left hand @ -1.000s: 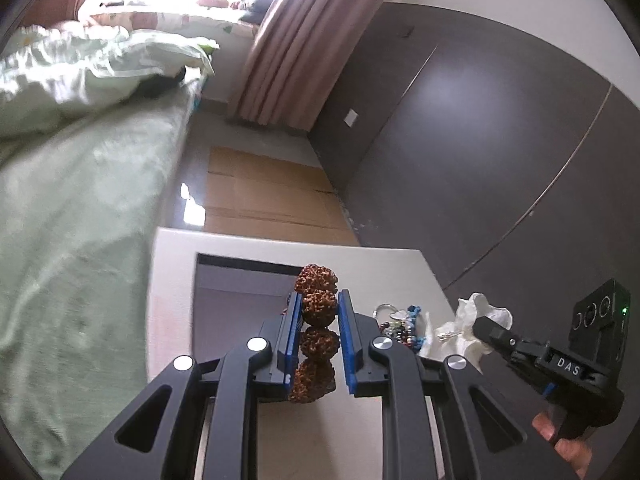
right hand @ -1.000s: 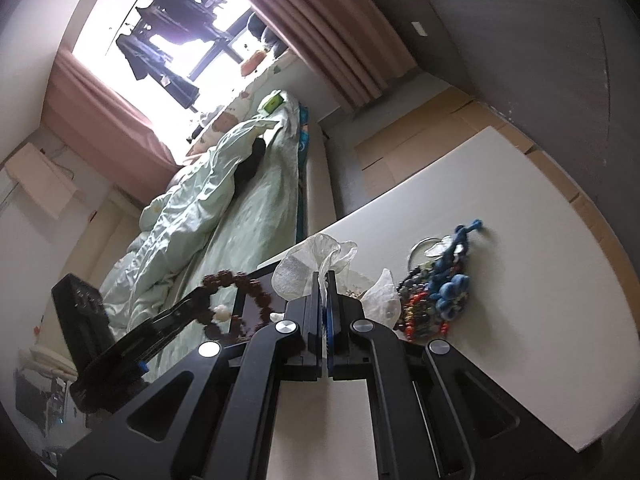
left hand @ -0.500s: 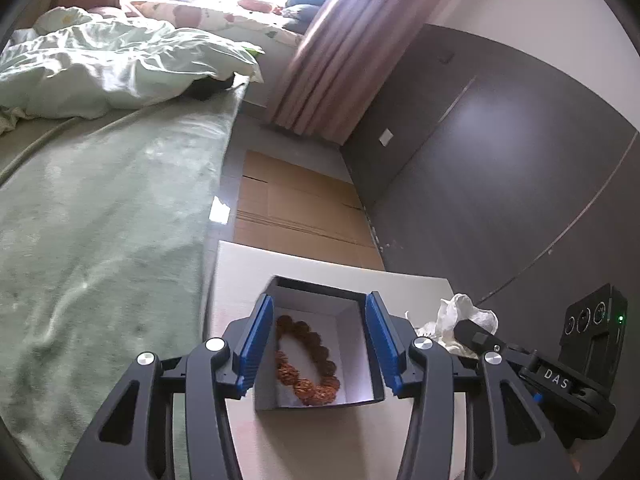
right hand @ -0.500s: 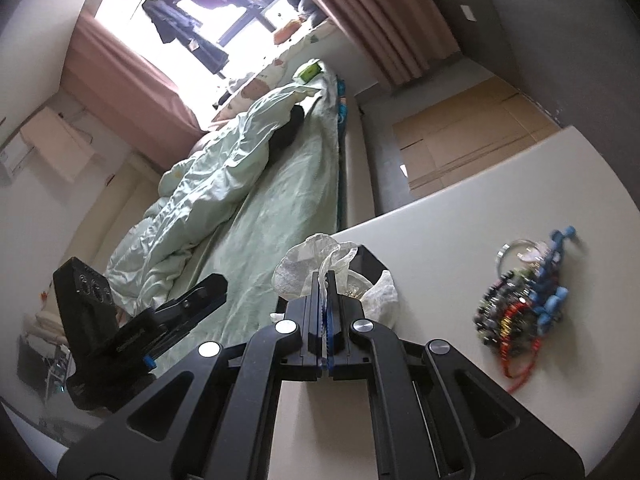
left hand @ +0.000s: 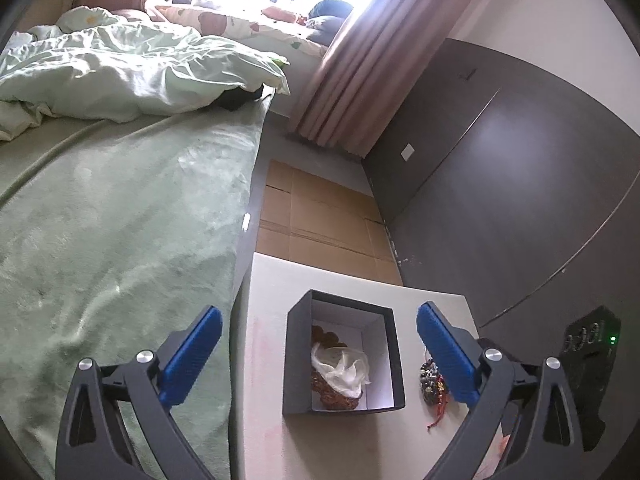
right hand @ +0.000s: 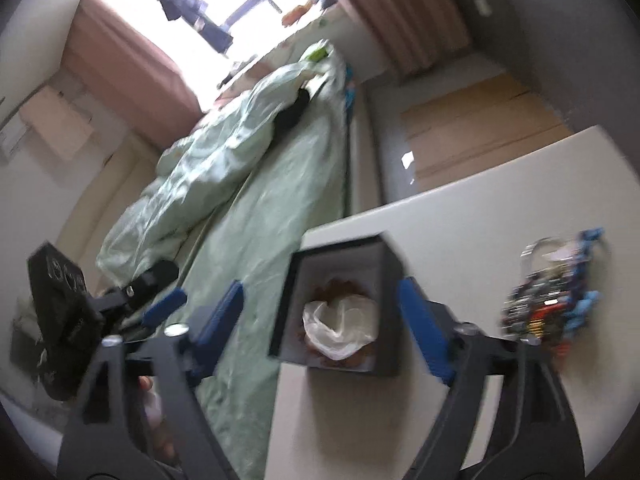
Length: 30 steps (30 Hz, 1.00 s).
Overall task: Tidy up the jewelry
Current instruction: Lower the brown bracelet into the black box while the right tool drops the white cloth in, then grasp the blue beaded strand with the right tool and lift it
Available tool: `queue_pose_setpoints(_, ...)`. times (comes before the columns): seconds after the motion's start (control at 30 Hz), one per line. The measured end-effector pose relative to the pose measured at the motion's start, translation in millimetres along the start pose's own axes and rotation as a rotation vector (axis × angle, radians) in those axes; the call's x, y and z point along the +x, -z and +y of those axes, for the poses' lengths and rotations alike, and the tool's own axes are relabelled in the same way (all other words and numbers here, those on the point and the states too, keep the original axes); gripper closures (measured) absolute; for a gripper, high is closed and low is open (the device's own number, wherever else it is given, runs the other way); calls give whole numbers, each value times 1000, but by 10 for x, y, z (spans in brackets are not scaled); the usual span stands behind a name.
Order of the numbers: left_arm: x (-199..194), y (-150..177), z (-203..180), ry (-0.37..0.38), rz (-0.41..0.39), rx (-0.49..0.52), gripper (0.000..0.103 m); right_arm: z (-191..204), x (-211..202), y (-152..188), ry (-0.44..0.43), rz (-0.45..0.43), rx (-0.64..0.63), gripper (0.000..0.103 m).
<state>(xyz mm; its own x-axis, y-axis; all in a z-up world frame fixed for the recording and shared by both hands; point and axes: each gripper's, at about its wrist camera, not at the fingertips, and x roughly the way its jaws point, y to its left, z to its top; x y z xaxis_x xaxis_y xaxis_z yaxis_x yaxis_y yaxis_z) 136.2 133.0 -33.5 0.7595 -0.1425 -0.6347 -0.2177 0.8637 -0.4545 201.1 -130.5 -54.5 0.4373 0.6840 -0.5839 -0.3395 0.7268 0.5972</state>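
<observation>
A black open box (left hand: pixel 343 360) stands on a pale table (left hand: pixel 272 420), close to the table's left edge, beyond which a green bed (left hand: pixel 120 240) runs alongside. Bare tabletop lies in front of the box and to its far right. Inside the box, a white tissue (left hand: pixel 340 368) rests on a brown bead bracelet (left hand: pixel 336 398). A heap of mixed beaded jewelry (right hand: pixel 556 300) lies on the table right of the box, apart from it.

The left gripper (left hand: pixel 320 356) is spread wide, empty, its blue pads either side of the box. The right gripper (right hand: pixel 320 320) is likewise spread and empty.

Half a second ago the right gripper was pinching the tissue outside the box; it has since let go, and the left gripper has opened wider.

The tissue hides most of the bracelet. The right wrist view is blurred, so the heap's pieces cannot be told apart.
</observation>
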Motion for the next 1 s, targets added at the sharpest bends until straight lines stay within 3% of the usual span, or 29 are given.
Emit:
queue_pose_setpoints(0.13,62,37,-110,7,19,23,8,-264,-318,-33,84,-31,34,20)
queue_pose_setpoints(0.33,142,131,-336,35,35,66,8,-607,-523,-21,208,-5,83,20)
queue_pose_setpoints(0.53,247,236,-589,59,47,107,8,-884,-592,13,266,16,139,21)
queue_pose_setpoints(0.63,339,302,-728,77,63,125,9,-998,-594,21,261,28,163,27)
queue_pose_setpoints(0.73,430,365,-866,96,82,142,17,-1113,-501,14,272,57,197,36)
queue_pose_setpoints(1.0,751,551,-1131,142,174,162,54,-1429,-264,79,328,132,266,42)
